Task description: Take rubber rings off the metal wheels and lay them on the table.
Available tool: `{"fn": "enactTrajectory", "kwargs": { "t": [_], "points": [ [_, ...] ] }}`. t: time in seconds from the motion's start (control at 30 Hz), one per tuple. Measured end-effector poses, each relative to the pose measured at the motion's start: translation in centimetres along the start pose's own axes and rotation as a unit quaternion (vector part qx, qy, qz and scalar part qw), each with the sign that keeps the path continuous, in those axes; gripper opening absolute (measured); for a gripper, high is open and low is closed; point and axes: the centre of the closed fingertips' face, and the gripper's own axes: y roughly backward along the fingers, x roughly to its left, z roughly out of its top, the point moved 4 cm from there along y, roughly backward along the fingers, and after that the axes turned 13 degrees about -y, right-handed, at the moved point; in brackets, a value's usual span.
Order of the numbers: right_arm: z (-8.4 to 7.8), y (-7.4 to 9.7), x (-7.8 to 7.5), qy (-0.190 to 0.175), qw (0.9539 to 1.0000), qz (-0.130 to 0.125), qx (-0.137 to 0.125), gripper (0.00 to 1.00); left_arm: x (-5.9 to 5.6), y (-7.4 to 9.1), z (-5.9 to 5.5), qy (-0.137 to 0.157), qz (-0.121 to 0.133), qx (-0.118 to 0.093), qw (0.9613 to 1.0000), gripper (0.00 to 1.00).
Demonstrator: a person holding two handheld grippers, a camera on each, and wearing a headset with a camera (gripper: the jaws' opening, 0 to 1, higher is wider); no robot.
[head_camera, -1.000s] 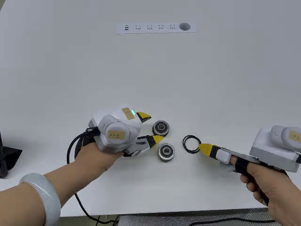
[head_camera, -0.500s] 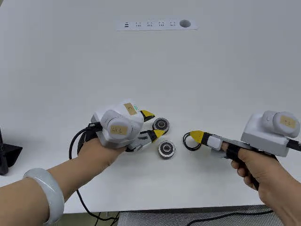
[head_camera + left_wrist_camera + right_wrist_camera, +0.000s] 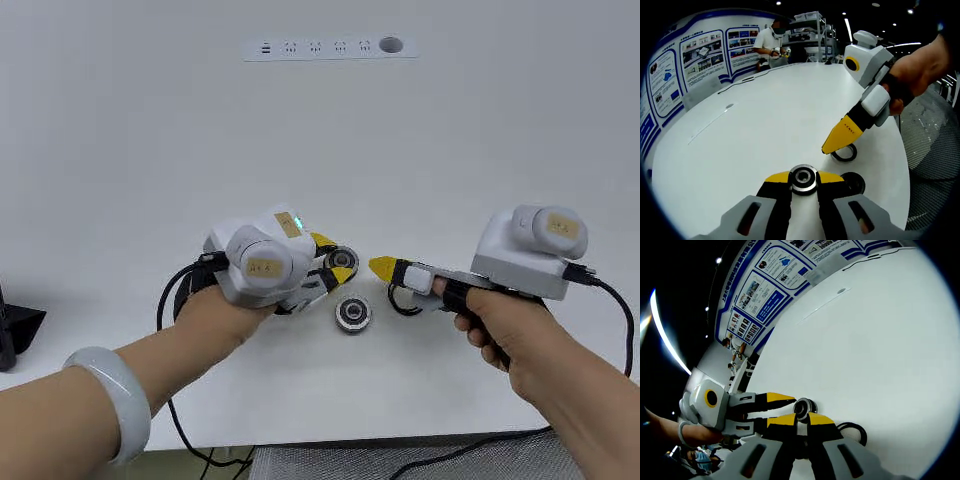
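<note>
A metal wheel (image 3: 342, 261) with a black rubber rim sits on the white table (image 3: 300, 140), and my left gripper (image 3: 331, 258) is shut on it. In the left gripper view the wheel (image 3: 803, 176) fills the space between the yellow tips. A second rimmed wheel (image 3: 353, 313) lies just in front of it. A loose rubber ring (image 3: 402, 303) lies flat to the right, partly under my right gripper (image 3: 383, 267). That gripper is shut with nothing in it, and its yellow tip points at the held wheel (image 3: 803, 407) from a short way off.
A white power strip (image 3: 330, 47) lies at the far side of the table. A black cable (image 3: 170, 300) loops behind my left hand. A dark object (image 3: 15, 335) stands at the left edge. In the left gripper view a person (image 3: 771, 40) stands far beyond the table.
My left gripper's jaws have narrowed onto the farther wheel. My right gripper has moved left and risen off the loose ring, so its tip now points at that wheel.
</note>
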Motion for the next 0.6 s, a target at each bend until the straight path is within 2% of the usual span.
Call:
{"fn": "enactTrajectory", "kwargs": {
  "t": [0.3,0.6],
  "points": [
    [-0.04,-0.63,0.19,0.002,1.0,0.001,0.006,0.09,0.03,-0.31,-0.2,-0.001,-0.001,0.01,0.9999,0.17],
    [-0.02,-0.75,0.02,0.0,1.0,0.0,0.007,0.09,0.05,-0.39,-0.17,0.0,-0.006,0.01,0.9999,0.14]
  ]
}}
